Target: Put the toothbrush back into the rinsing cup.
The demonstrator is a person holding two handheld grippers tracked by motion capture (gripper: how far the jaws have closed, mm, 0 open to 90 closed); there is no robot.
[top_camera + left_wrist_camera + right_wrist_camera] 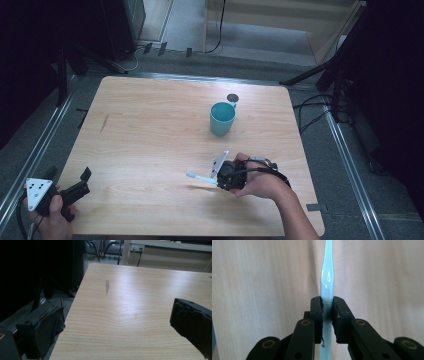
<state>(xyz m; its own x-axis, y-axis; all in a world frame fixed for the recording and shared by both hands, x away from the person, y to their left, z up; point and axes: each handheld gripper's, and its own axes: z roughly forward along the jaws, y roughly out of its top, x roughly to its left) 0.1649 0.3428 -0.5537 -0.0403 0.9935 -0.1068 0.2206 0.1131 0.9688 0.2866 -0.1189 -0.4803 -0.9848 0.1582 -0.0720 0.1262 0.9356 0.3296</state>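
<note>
Near the tabletop's front edge, your right claw is clamping the pale blue toothbrush, its head running out of frame; your left claw is gaping wide, holding nothing.

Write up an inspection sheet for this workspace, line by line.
Surface: wooden table, one dark smear left of centre.
Job's things: pale blue toothbrush held off the table; teal cup upright beyond it.
Clutter: small dark disc behind the cup.
Grippers: right tool shut on the toothbrush handle; left tool open at the table's near left corner, nothing between its jaws.
Cables: some on the floor beyond and right of the table.
Surroundings: dark stands, pale wooden furniture behind.
</note>
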